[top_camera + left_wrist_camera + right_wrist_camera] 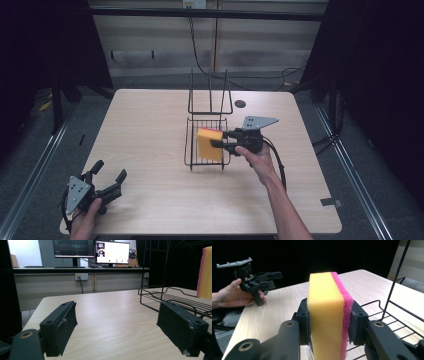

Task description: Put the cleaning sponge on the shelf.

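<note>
Nearest the person, the left gripper (107, 184) rests by the front-left corner of the pale wood-grain table (150, 150), its jaws spread wide with nothing between them; it sits well apart from the work and has no part in this step.

Farther in, the right gripper (218, 144) pinches a thick yellow foam sponge with a pink scouring layer (209, 144) across its thickness. In the right gripper view the two black pads (303, 322) press the yellow face on one side and the pink layer on the other, and the sponge (329, 315) stands upright on edge. It hangs over the flat tray of the black wire rack (190, 150), roughly at the tray's middle (whether its lower edge already touches the wires I cannot tell).

The step in hand looks like setting the sponge into that rack. To do it well, keep the sponge upright and bring it straight down until its lower edge rests on the wires, rather than letting go from above, since soft foam standing on edge tips easily. Stay away from the tray's raised rim and from the tall wire uprights (210, 95) at the far end. Part the jaws only once the sponge is supported, then draw back along the jaw line so the pads do not drag it over.
</note>
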Available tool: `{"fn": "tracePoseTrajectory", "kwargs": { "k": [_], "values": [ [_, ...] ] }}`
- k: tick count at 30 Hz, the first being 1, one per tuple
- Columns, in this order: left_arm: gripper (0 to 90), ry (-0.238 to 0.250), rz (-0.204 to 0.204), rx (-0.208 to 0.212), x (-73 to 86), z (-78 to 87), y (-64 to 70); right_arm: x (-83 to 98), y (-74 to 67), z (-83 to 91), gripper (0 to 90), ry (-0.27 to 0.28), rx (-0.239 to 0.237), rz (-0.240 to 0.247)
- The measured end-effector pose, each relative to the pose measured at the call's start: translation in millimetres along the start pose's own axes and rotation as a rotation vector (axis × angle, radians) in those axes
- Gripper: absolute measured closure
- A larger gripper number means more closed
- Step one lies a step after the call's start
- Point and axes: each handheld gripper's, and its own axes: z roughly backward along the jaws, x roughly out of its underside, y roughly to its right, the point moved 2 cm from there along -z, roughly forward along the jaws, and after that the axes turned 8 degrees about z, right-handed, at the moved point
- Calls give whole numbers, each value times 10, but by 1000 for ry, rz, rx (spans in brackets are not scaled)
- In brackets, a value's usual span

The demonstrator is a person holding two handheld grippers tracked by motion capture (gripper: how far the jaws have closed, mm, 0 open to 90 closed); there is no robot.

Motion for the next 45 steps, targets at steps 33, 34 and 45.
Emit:
{"fn": "tracePoseTrajectory", "kwargs": {
  "k": [33, 34, 45],
  "values": [
    [156, 0, 1, 4, 1, 1, 0, 196, 138, -240, 605, -25, -38, -37],
    [156, 0, 1, 4, 1, 1, 1, 196, 138, -240, 605, -25, -38, -37],
    [156, 1, 3, 2, 1, 2, 1, 237, 136, -247, 605, -30, -61, -44]
  ]
}}
